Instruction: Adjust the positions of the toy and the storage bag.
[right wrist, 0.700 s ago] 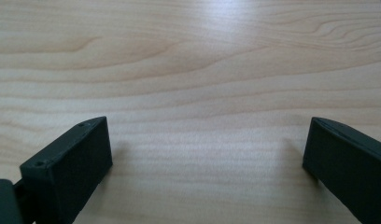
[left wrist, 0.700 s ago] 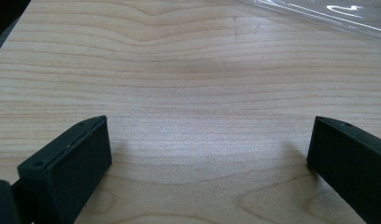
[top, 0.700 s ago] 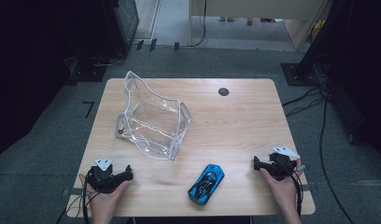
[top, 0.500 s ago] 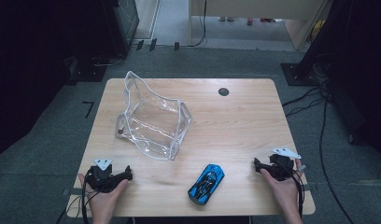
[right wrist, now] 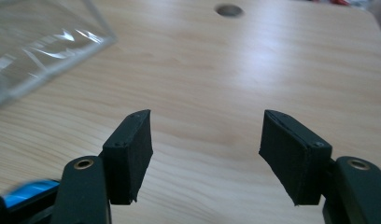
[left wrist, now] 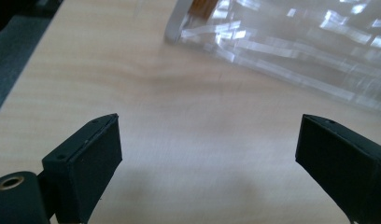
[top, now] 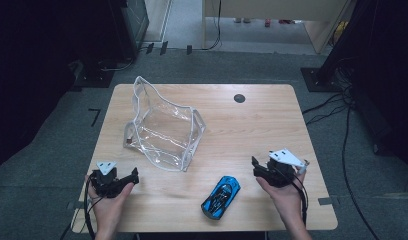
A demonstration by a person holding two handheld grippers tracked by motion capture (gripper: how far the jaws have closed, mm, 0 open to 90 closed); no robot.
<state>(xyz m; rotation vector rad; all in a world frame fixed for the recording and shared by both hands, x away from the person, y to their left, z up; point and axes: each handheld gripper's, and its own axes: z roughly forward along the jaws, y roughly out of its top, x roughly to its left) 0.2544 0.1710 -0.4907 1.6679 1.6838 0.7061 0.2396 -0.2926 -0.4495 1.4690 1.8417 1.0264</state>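
A: Item count?
B: One wooden table; one clear plastic pouch, left of centre; one blue toy car, near edge, right of centre.
A: Tools?
B: Two. Left gripper and right gripper: jaws spread wide, empty.

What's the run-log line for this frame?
left gripper: open, empty | right gripper: open, empty | blue toy car: on table | clear pouch: untouched

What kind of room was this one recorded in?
Probably a lab or recording studio, not a home: a bare wooden table on grey carpet, loose cables on the floor, dark equipment stands around it.
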